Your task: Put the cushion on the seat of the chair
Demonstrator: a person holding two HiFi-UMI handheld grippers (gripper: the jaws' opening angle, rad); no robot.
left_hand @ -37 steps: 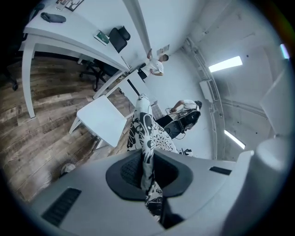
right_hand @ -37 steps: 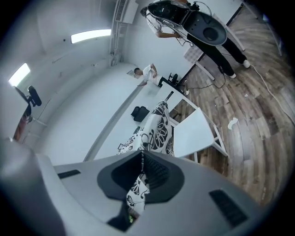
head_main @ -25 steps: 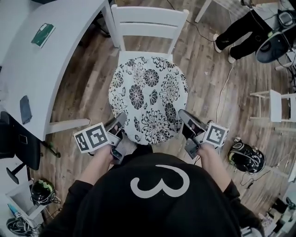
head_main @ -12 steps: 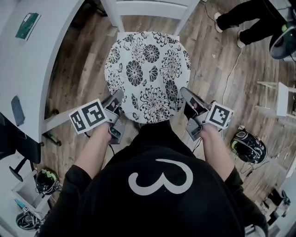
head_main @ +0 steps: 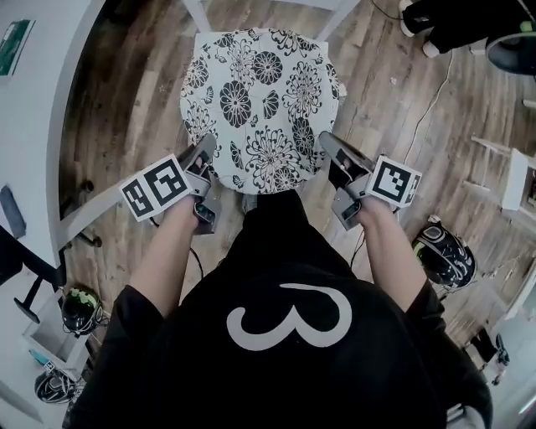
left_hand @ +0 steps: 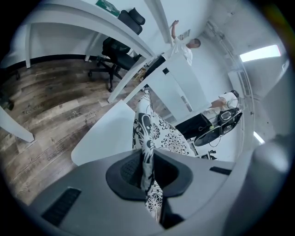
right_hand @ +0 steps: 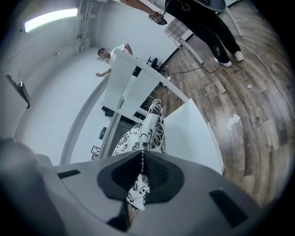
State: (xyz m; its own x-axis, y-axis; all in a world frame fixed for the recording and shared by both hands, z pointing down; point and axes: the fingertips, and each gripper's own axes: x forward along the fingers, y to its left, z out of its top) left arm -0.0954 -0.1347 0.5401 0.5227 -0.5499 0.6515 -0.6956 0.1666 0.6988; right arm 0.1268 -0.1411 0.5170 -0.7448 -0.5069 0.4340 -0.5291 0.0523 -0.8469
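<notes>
A round white cushion (head_main: 261,105) with black flower print lies over the seat of the white chair (head_main: 199,15), covering nearly all of it in the head view. My left gripper (head_main: 203,152) is shut on the cushion's near left edge, and my right gripper (head_main: 325,144) is shut on its near right edge. In the left gripper view the cushion fabric (left_hand: 146,147) is pinched between the dark pads, with the white seat (left_hand: 103,133) just beyond. The right gripper view shows the cushion (right_hand: 143,152) clamped the same way above the chair seat (right_hand: 193,136).
A white table (head_main: 33,92) runs along the left, its leg (head_main: 88,214) close to my left gripper. A person's dark legs (head_main: 456,17) stand at the top right. A helmet (head_main: 444,255) and cables lie on the wood floor at right, more gear at lower left.
The chair and cushion have slid up the head view as the camera tilted and came closer. Both grippers keep their hold on the cushion's near edge.
</notes>
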